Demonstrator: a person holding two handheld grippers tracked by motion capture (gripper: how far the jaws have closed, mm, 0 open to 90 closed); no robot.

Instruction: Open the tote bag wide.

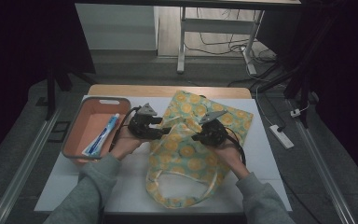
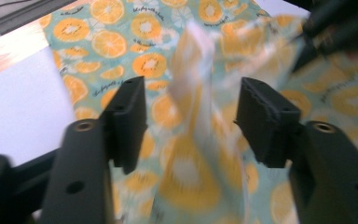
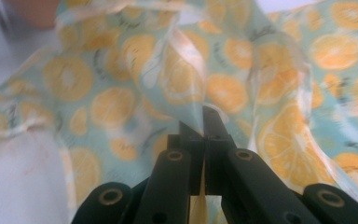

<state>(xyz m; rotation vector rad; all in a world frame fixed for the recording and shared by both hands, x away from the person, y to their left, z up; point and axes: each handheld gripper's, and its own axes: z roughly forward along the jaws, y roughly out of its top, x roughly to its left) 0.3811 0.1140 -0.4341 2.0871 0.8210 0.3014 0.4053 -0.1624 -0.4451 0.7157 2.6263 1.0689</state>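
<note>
The orange-print bag lies mid-table, long axis running from the near edge to the far right corner, handles nearest. The right gripper pinches its fabric; the left gripper gapes wide around a raised fold.

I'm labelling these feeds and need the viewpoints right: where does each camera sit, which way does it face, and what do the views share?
High view: above the person's side, facing forward and down on the table; forearms, left gripper and right gripper show.
Left gripper view: rides the left gripper, looking between its open jaws at a raised fold of the bag.
Right gripper view: rides the right gripper, its jaws shut on the bag.
Shared: the orange-print bag.
</note>
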